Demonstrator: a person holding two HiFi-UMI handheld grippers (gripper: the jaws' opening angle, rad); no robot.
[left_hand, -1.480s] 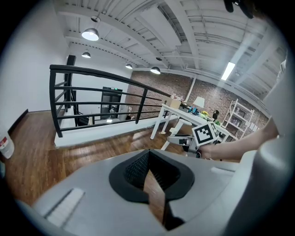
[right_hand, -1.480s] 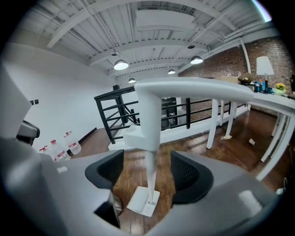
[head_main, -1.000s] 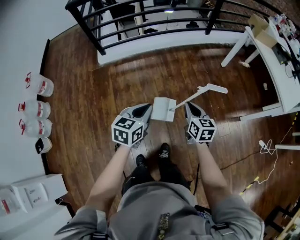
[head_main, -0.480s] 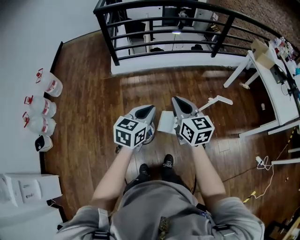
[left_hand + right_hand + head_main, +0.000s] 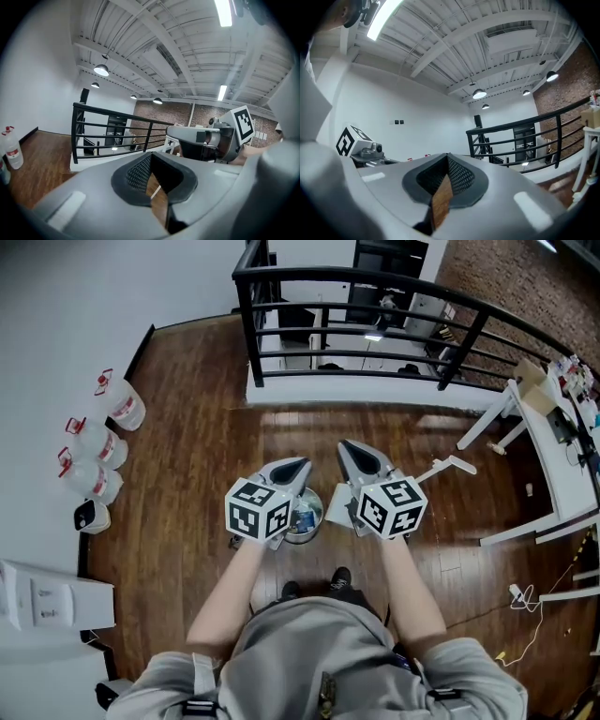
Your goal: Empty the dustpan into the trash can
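This looks like an upper floor of a loft-style workspace, with a wooden floor [image 5: 187, 484], a black metal railing [image 5: 246, 324] at its edge, a brick wall [image 5: 525, 277], a white beamed ceiling [image 5: 154, 28] with pendant lamps [image 5: 101, 70], and a cluttered white worktop [image 5: 567, 474] at one side.

White dustpan [image 5: 448, 466], silvery trash can [image 5: 317, 513], black railing [image 5: 375, 282], brown plank floor [image 5: 187, 474]

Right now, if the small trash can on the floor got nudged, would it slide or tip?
The trash can looks small and shiny, perhaps thin metal, so probably light and apt to slide on the glossy wooden floor. Seen from above, its height is unclear, so tipping is hard to judge.
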